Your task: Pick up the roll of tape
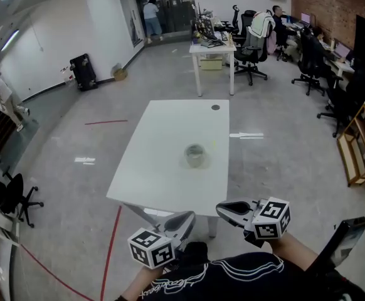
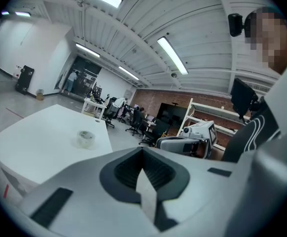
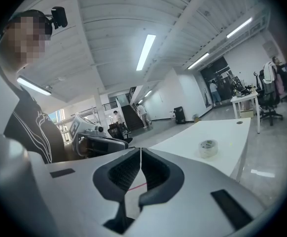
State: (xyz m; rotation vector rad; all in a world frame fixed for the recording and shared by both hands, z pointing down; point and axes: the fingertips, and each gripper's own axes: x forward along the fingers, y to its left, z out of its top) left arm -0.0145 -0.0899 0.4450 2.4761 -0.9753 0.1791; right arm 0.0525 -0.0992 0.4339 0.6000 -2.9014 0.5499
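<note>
A clear roll of tape [image 1: 195,155] lies flat near the middle of the white table [image 1: 163,130]. Both grippers hang short of the table's near edge, close to the person's body, and neither touches anything. My left gripper [image 1: 187,217] has its jaws together with nothing between them, and my right gripper [image 1: 222,209] is shut and empty too. In the left gripper view the roll of tape [image 2: 86,138] sits ahead and to the left of my left gripper [image 2: 143,150]. In the right gripper view the roll of tape [image 3: 208,148] sits ahead and to the right of my right gripper [image 3: 141,150].
A dark round grommet [image 1: 216,107] is set in the table's far end. Beyond stands another white desk [image 1: 212,49] with office chairs and seated people at the back right. A wooden shelf [image 1: 358,146] stands at the right, a black chair [image 1: 10,196] at the left.
</note>
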